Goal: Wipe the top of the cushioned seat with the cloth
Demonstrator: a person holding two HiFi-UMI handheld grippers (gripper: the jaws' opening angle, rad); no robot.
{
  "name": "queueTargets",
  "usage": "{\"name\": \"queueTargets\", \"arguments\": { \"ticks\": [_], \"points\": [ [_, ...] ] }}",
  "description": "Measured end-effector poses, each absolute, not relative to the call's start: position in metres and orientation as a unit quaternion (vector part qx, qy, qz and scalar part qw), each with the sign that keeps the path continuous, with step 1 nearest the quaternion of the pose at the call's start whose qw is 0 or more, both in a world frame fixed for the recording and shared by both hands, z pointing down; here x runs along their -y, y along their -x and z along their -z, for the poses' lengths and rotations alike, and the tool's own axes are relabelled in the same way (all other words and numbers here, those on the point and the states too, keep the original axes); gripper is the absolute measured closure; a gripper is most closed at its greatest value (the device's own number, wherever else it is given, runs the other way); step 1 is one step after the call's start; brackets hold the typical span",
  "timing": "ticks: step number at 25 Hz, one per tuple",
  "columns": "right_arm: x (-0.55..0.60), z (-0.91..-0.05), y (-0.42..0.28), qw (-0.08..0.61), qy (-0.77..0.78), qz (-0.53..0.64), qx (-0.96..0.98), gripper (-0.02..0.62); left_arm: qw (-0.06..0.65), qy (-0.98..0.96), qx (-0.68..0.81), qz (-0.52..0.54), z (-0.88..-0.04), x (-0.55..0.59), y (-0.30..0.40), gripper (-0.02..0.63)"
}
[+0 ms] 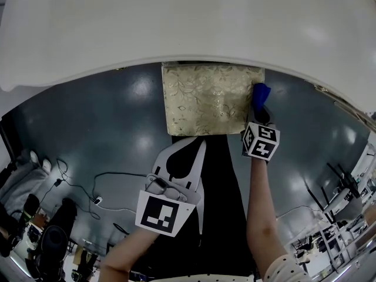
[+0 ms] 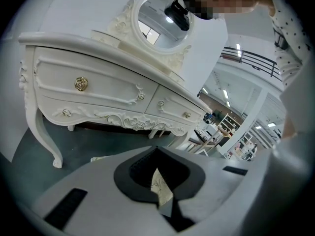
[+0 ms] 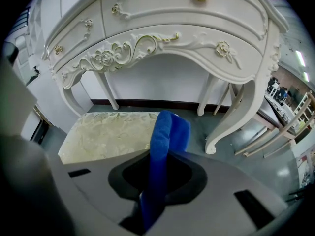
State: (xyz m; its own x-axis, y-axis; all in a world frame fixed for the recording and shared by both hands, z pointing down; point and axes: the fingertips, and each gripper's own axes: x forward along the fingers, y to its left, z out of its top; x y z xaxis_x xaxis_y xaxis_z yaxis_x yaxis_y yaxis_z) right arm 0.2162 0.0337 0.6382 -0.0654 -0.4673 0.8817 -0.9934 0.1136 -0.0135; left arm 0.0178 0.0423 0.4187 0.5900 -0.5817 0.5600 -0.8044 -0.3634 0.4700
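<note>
Pinching a folded blue cloth [image 1: 261, 93] between its jaws, the right gripper [image 1: 259, 111] is held at the right edge of the gold-patterned cushioned seat [image 1: 205, 98], which is tucked partly under a white dressing table [image 1: 176, 28]. The left gripper [image 1: 188, 145], jaws drawn together on nothing, is seen nearer, off the seat's near edge.

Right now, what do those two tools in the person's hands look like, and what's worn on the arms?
Each hand-held gripper, left and right, has a pale grey-white body with two tapering jaws lined in black padding. Each carries a cube, left and right, printed with black-and-white square markers. The right arm's sleeve is white with dark dots.
</note>
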Motion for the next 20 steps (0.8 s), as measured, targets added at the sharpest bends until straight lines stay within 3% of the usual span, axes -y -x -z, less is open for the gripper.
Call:
{"name": "queueTargets", "arguments": {
  "ticks": [20],
  "points": [
    [-0.038, -0.641, -0.17, 0.376, -0.552, -0.35, 0.657, 0.532, 0.375, -0.806, 0.437, -0.141, -0.422, -0.047, 0.005, 0.609]
  ]
}}
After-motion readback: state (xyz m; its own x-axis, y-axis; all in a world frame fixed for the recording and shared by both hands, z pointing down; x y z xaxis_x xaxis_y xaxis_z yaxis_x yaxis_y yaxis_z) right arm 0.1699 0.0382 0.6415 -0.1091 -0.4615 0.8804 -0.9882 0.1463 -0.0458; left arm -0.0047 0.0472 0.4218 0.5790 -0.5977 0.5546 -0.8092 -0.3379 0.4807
